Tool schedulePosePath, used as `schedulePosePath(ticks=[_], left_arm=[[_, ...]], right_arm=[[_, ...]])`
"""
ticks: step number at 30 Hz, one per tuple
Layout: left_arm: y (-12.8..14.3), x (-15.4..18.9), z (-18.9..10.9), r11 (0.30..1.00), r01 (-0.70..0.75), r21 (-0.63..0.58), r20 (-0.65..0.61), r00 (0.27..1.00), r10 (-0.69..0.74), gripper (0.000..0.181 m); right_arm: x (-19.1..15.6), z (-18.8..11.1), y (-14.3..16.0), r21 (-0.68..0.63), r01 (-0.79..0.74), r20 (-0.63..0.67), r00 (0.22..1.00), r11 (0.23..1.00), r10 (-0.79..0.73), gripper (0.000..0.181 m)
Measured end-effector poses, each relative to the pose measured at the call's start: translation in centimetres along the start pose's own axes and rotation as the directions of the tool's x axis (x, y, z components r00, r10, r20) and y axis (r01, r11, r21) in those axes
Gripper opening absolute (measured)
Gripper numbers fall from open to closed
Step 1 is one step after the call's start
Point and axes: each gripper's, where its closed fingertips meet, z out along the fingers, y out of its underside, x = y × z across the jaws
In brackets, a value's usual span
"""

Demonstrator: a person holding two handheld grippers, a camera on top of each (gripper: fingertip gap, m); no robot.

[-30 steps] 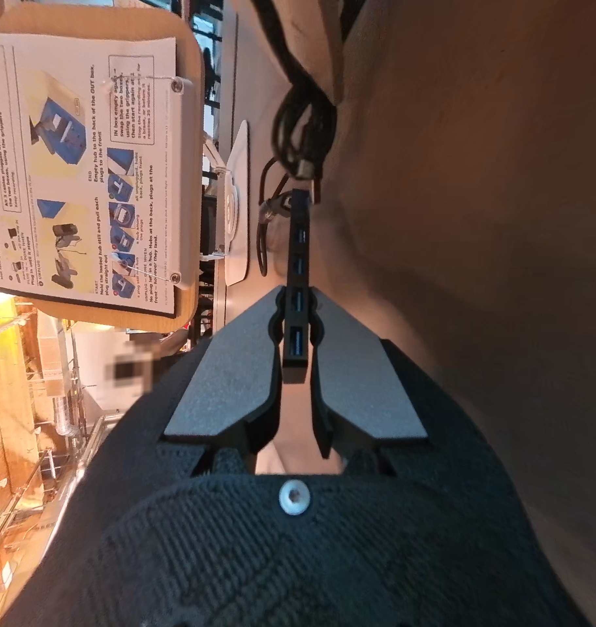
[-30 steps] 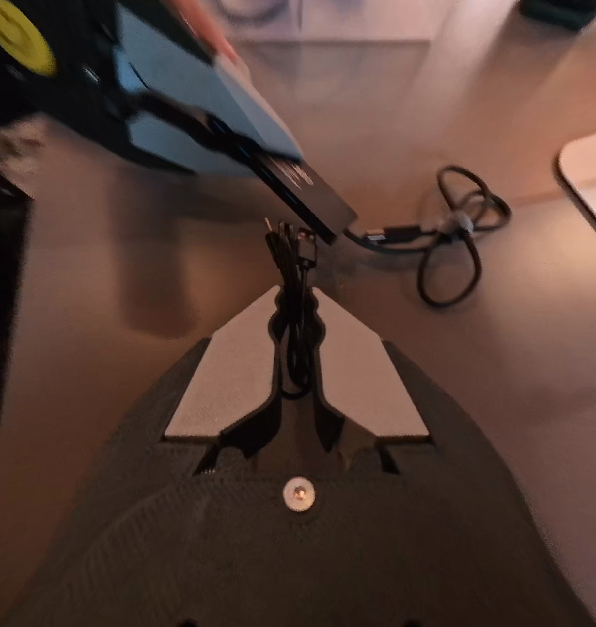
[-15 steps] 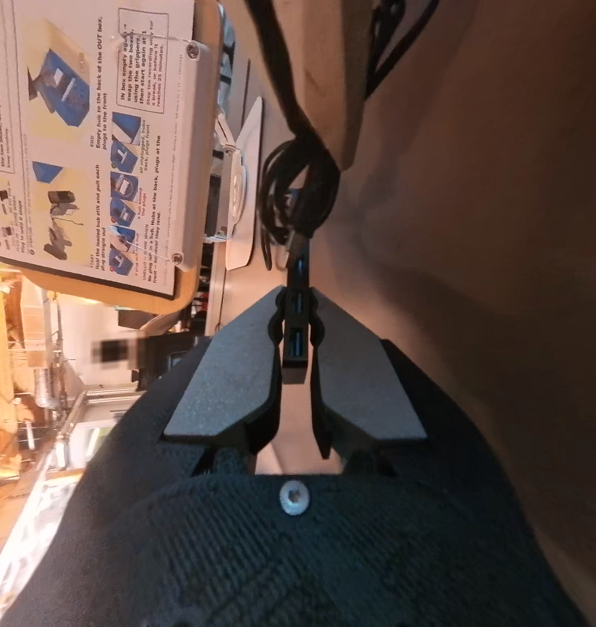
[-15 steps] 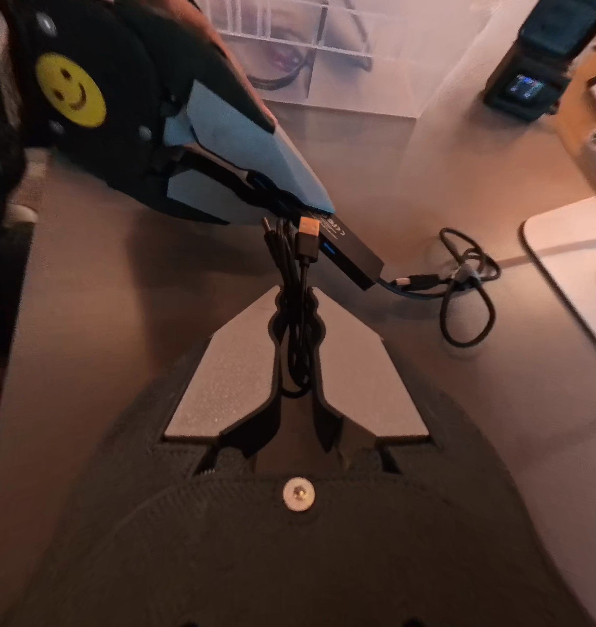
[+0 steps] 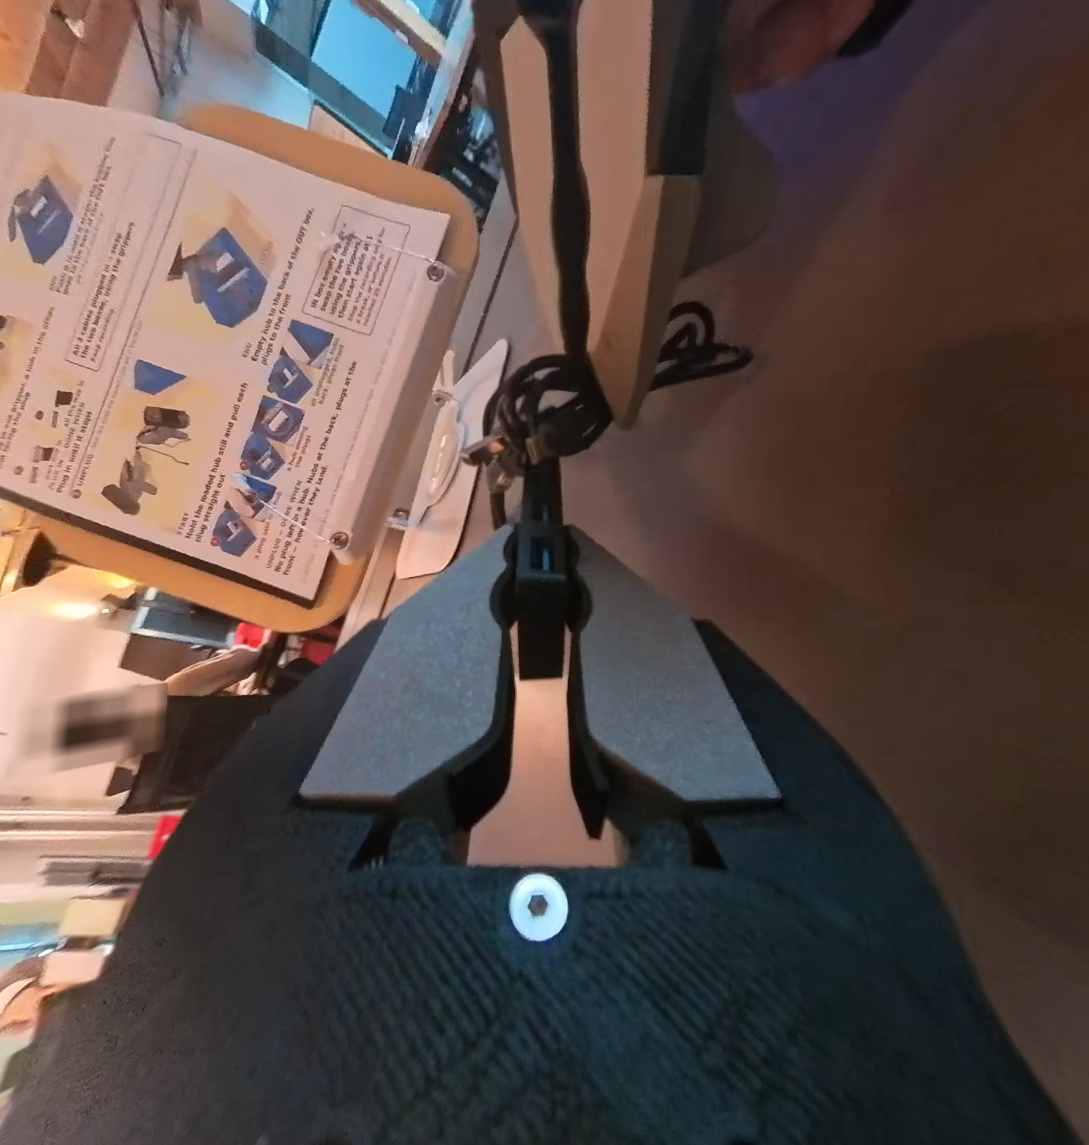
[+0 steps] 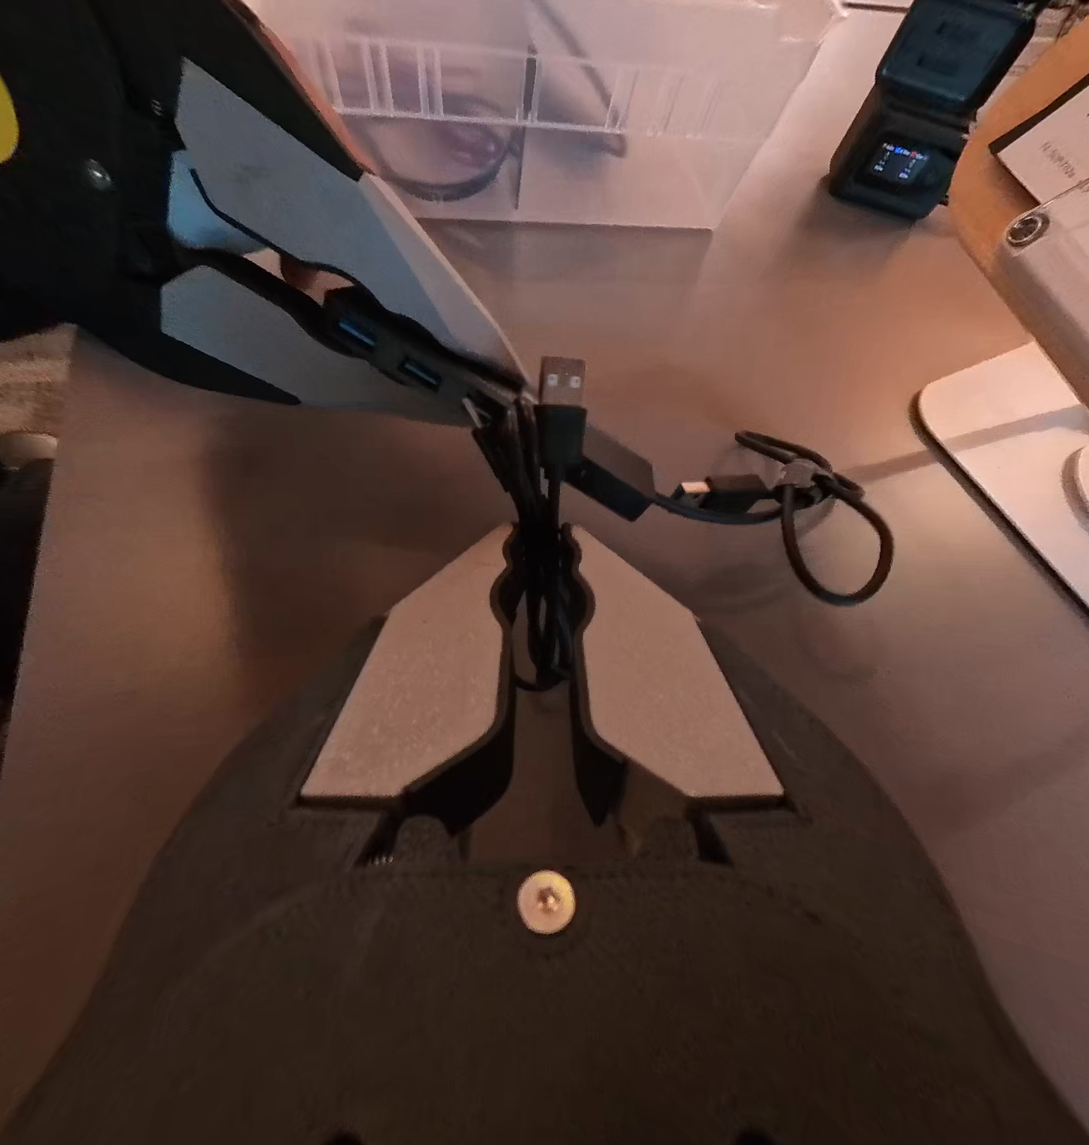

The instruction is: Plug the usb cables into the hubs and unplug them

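both grippers loaded, plug hovering just by the hub, not in yet

right gripper [image 6: 542, 545] is clamped on a folded bundle of black usb cable [image 6: 539, 595], w/ the usb-a plug [image 6: 564, 387] sticking up past the tips; left gripper [image 5: 539, 551] is pinched tight on the black hub [image 5: 539, 595], held off the table [image 6: 777, 712] w/ two blue ports [image 6: 419, 373] facing out btwn its fingers. plug sits right beside the hub's edge, looks apart from any port. hub's own lead trails to a tied coil [image 6: 821, 520] on the table. my guess: cable's light & floppy, so the bundle grip lets the plug wobble; better to take it on the stiff plug housing. hub's light, rigid, prob smooth plastic, so it could slip under push.
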Motion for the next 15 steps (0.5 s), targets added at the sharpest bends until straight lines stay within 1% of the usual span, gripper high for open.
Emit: schedulePosePath(ticks=[2,6,9,12,15], left_arm=[[0.1,0.5,0.1,1.000,0.011,0.003,-0.039,0.999,-0.011,0.008],[0.2,0.7,0.4,0.996,-0.083,-0.024,-0.005,0.997,0.083,0.009],[1.9,-0.2,0.9,0.985,-0.119,-0.127,0.043,0.991,0.125,0.009],[3.9,-0.8,1.1,0.962,-0.144,-0.232,0.059,0.985,0.162,0.009],[4.8,-0.8,1.4,0.937,-0.184,-0.296,0.058,0.976,0.210,0.009]], right_arm=[[0.2,-0.1,-0.1,0.006,-0.005,-0.005,1.000,1.000,0.005,0.009],[0.2,-0.2,0.1,-0.006,0.009,-0.017,1.000,1.000,-0.009,0.009],[0.1,-0.3,0.5,-0.029,0.025,-0.011,1.000,0.999,-0.025,0.009],[0.4,-0.2,1.1,-0.071,0.048,-0.045,0.998,0.996,-0.051,0.009],[1.2,0.3,3.3,-0.194,0.045,-0.082,0.995,0.980,-0.062,0.009]])
